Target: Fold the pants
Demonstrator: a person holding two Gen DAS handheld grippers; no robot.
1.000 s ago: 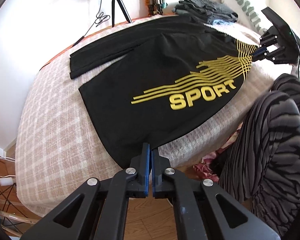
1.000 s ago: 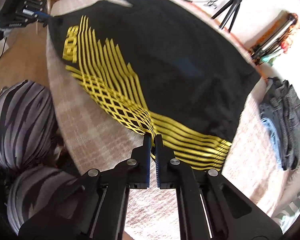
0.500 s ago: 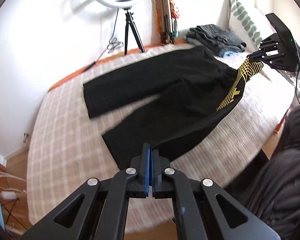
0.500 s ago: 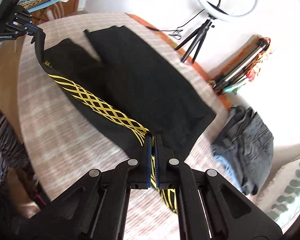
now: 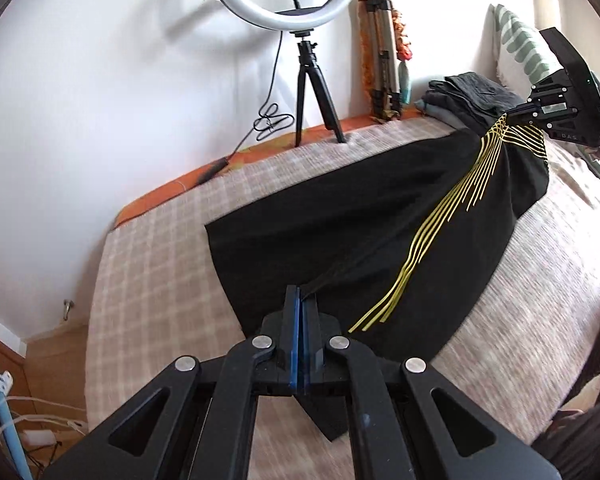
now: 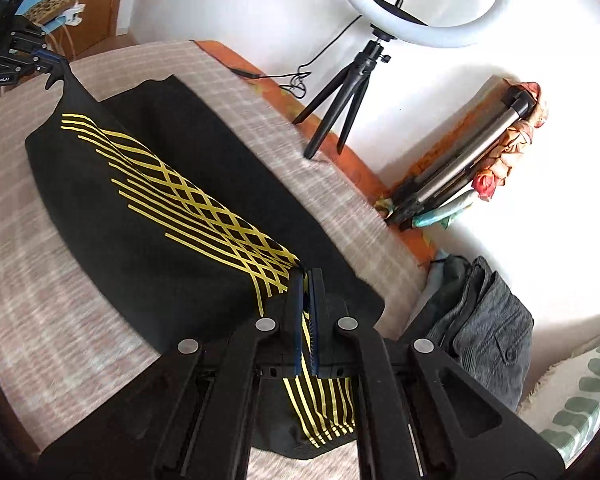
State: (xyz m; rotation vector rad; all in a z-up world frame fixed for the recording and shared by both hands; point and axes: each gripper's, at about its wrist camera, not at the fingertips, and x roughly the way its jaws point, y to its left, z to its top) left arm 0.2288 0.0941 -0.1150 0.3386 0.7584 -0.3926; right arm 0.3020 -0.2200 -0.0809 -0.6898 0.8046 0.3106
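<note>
One pale checked bedspread (image 5: 148, 264) carries most of the black track pants with yellow wavy stripes (image 5: 364, 232), their near leg lifted taut between the two tools. The left gripper (image 5: 301, 300) is clamped on the hem and the right gripper (image 6: 308, 280) on the waist edge, so the lengthwise fold looks underway; next, lay this leg squarely over the far one, edges matched

A bed (image 5: 148, 264) covered with a beige checked blanket (image 6: 16, 264) carries the black pants (image 5: 340, 232) with yellow stripes, a ring light tripod (image 5: 312, 92) at its far edge, a stack of folded dark clothes (image 6: 484, 320), and a green-patterned pillow (image 5: 520, 44).
</note>
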